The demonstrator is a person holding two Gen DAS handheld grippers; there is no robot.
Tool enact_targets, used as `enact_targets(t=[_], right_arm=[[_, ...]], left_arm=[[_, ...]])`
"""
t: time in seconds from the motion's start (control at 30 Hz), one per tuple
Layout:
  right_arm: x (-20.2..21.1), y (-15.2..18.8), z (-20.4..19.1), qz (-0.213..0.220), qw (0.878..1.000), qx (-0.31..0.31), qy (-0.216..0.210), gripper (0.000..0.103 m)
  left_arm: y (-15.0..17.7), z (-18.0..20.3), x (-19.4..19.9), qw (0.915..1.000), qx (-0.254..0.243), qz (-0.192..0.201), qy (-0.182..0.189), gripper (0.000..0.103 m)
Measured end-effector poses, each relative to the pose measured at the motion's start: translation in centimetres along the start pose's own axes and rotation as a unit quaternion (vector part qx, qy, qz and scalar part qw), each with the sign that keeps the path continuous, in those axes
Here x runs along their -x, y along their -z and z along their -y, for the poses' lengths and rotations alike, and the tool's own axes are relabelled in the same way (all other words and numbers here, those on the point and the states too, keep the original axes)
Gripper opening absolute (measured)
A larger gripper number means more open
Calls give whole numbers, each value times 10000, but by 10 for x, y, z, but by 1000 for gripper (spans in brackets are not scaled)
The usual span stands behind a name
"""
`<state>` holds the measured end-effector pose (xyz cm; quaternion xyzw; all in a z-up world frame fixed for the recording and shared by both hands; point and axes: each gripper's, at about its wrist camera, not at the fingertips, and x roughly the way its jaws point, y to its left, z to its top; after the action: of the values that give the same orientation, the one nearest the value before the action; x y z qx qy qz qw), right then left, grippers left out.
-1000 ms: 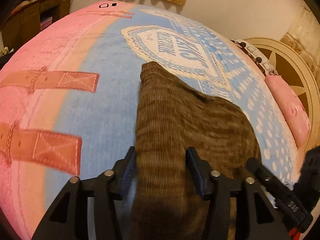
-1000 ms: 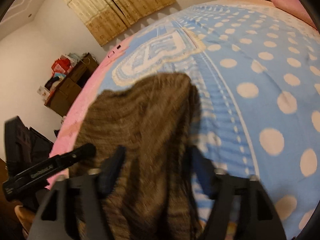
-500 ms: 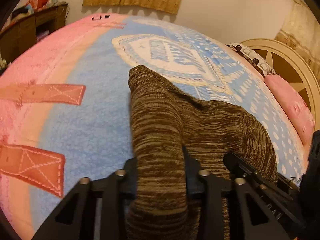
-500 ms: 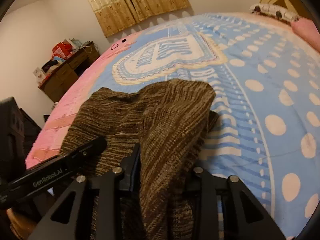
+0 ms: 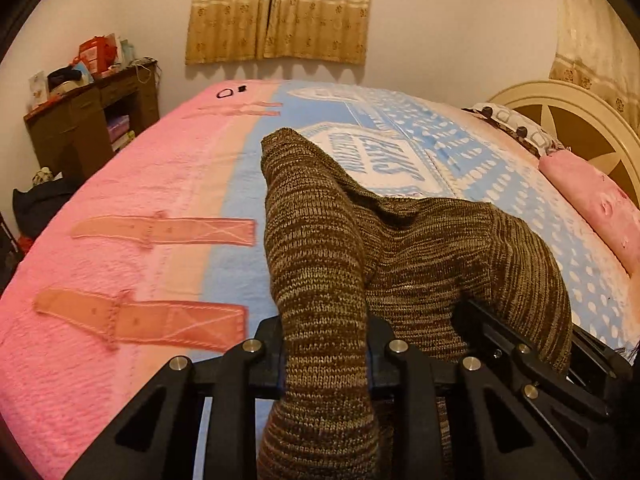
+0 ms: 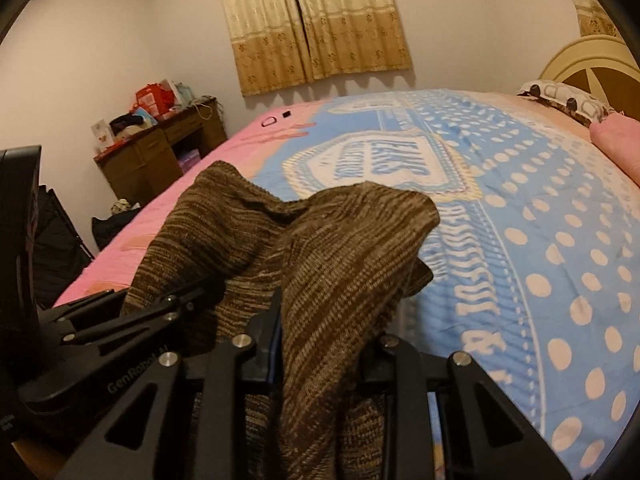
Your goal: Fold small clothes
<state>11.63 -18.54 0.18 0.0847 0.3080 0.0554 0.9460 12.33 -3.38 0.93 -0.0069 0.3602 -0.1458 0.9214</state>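
Note:
A brown striped knit garment (image 5: pixel 400 248) lies on the pink and blue blanket (image 5: pixel 140 184), with its near edge lifted off the bed. My left gripper (image 5: pixel 326 344) is shut on a bunched fold of that edge, which hangs down between the fingers. In the right wrist view, my right gripper (image 6: pixel 324 336) has its jaws closing on another fold of the same garment (image 6: pixel 320 240), and the pads press on the knit. The two grippers sit side by side: the left gripper (image 6: pixel 160 312) is seen at the left there. The garment's far corners still rest on the blanket.
A wooden desk (image 5: pixel 92 120) piled with clutter stands beyond the bed's left side. A cream headboard (image 5: pixel 560 120) and pink pillow (image 5: pixel 592 200) are at the right. Curtains (image 5: pixel 280 12) hang on the far wall. A small ring (image 5: pixel 226 93) lies on the blanket's far edge.
Both grippers went from open around the garment's near edge to shut on it. Both have since risen and tilted up, lifting the near edge off the blanket.

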Motion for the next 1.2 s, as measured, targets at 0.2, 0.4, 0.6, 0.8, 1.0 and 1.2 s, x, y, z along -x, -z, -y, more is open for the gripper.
enact_targets(t=[0.2, 0.4, 0.6, 0.8, 1.0, 1.2], right_arm=[[11, -3, -25, 112, 9997, 117, -161, 29], [13, 0, -53, 138, 9989, 346, -287, 29], [12, 1, -74, 166, 9975, 559, -399, 29], [8, -1, -98, 150, 9949, 851, -521, 29], [-4, -6, -118, 131, 9914, 1084, -729, 29], [-14, -7, -132, 93, 9881, 1238, -905, 29]], left_arm=[[7, -16, 22, 9998, 120, 101, -126, 27], [12, -39, 39, 9991, 253, 206, -284, 27], [16, -52, 47, 9980, 378, 284, -419, 27], [19, -75, 52, 9961, 609, 323, -544, 27], [19, -96, 53, 9933, 799, 373, -745, 27], [26, -121, 54, 9907, 1078, 349, -757, 27]])
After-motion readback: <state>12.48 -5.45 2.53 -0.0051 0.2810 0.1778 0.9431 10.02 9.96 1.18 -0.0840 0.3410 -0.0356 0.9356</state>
